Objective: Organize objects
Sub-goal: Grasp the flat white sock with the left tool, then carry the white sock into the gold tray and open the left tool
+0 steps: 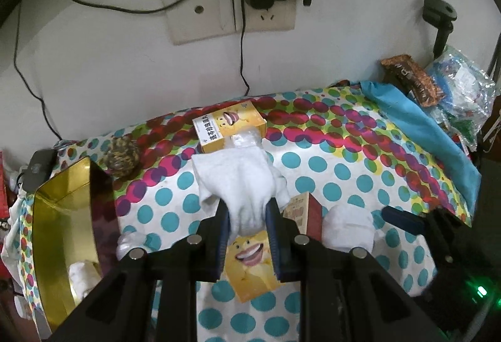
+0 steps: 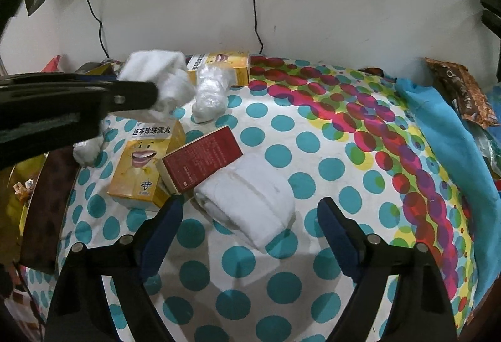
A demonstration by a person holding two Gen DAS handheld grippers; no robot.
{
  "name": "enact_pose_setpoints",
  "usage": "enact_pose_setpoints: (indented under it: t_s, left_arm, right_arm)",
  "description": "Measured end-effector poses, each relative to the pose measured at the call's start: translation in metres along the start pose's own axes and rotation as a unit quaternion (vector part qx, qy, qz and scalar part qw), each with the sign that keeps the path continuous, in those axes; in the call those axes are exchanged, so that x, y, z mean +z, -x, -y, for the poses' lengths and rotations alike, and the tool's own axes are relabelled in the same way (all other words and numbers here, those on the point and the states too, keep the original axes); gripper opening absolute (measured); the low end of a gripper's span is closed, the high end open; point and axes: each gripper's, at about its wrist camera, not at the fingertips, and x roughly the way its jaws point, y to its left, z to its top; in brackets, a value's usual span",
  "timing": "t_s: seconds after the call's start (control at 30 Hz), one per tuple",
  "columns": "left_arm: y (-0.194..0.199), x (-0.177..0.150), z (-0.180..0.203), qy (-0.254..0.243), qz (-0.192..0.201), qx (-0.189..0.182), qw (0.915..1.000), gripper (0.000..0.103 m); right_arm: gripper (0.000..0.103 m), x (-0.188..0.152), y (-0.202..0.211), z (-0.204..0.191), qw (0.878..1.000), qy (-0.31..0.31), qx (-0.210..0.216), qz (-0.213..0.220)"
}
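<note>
My left gripper point(image 1: 247, 210) is shut on a white sock point(image 1: 241, 182) and holds it above the polka-dot table; it shows in the right wrist view too point(image 2: 156, 75). Below it lies a yellow medicine box point(image 1: 250, 260) with a red box point(image 1: 308, 216) against it. A second yellow box point(image 1: 228, 126) lies at the back with a plastic-wrapped bundle point(image 1: 244, 138). My right gripper point(image 2: 250, 210) is open, its fingers on either side of a folded white sock point(image 2: 247, 204) next to the red box point(image 2: 200, 160).
A gold open tin point(image 1: 65, 232) with white cloth inside stands at the left edge. A woven ball point(image 1: 123, 158) lies behind it. Blue cloth point(image 1: 422, 135) and snack packets point(image 1: 413, 79) lie at the right. Cables hang from a wall socket point(image 1: 231, 10).
</note>
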Motion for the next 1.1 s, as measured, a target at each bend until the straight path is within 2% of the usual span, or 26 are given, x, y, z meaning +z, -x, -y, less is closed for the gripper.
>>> enact_pose_setpoints:
  t_s: [0.23, 0.43, 0.8, 1.1]
  left_arm:
    - [0.032, -0.012, -0.009, 0.009, 0.014, -0.012, 0.9998, 0.022]
    - [0.048, -0.022, -0.020, 0.019, 0.017, -0.022, 0.9994, 0.022]
    - [0.067, -0.036, -0.035, 0.033, 0.016, -0.029, 0.9989, 0.023]
    - [0.101, -0.048, -0.061, 0.048, 0.030, -0.004, 0.9984, 0.023]
  right_arm:
    - [0.063, 0.000, -0.010, -0.001, 1.000, 0.002, 0.002, -0.013]
    - [0.051, -0.002, -0.011, -0.003, 1.000, 0.007, 0.006, -0.014]
    - [0.048, -0.007, 0.001, 0.003, 1.000, -0.002, 0.003, -0.005]
    - [0.048, -0.011, 0.012, 0.010, 1.000, -0.011, 0.004, -0.003]
